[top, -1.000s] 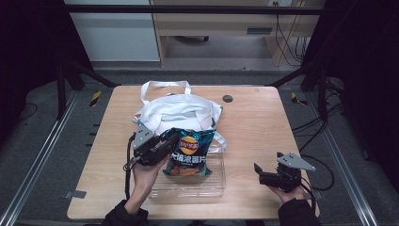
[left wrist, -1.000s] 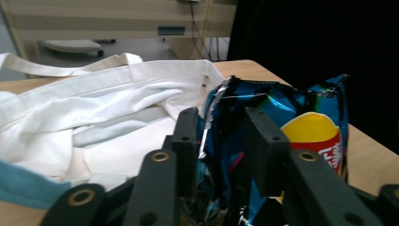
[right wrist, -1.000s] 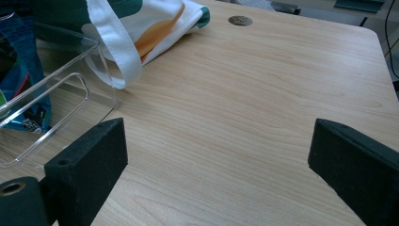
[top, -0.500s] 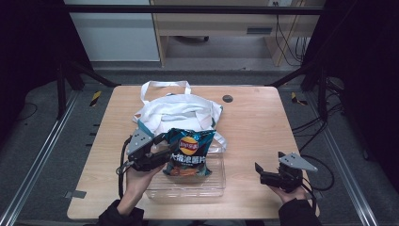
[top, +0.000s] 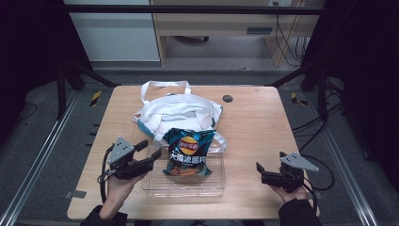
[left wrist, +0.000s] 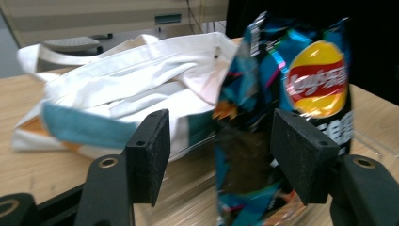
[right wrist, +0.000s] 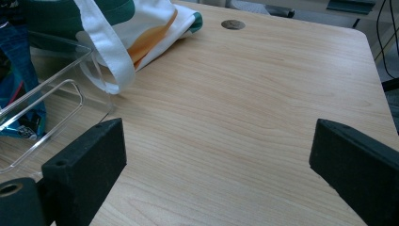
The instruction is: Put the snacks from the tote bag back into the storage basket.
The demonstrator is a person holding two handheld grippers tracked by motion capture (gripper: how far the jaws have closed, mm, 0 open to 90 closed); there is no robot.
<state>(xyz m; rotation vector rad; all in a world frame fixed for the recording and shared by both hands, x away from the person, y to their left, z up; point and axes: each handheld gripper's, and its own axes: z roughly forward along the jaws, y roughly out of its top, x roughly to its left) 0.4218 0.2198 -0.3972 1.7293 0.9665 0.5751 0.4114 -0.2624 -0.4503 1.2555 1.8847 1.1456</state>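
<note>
A blue Lay's chip bag (top: 188, 151) leans in a clear plastic tray (top: 214, 186) near the table's front, its top against a white tote bag (top: 178, 112) behind it. My left gripper (top: 149, 153) stands open just left of the bag, at the tray's left rim, apart from the bag. In the left gripper view the chip bag (left wrist: 301, 80) rises a short way beyond my open left gripper (left wrist: 221, 155), with the tote bag (left wrist: 131, 80) to its left. My right gripper (top: 263, 173) rests open at the front right, holding nothing. Bare wood lies beyond my right gripper (right wrist: 216, 160).
The tote's strap (right wrist: 108, 56) drapes by the tray's corner (right wrist: 70, 89). A round grommet (top: 227, 98) sits in the table near the back edge. Bare wood stretches between the tray and the right gripper. Dark frame legs stand around the table.
My left gripper has drawn back to the left off the chip bag's edge and stands open. The bag stays in the tray. The right gripper has not moved.
</note>
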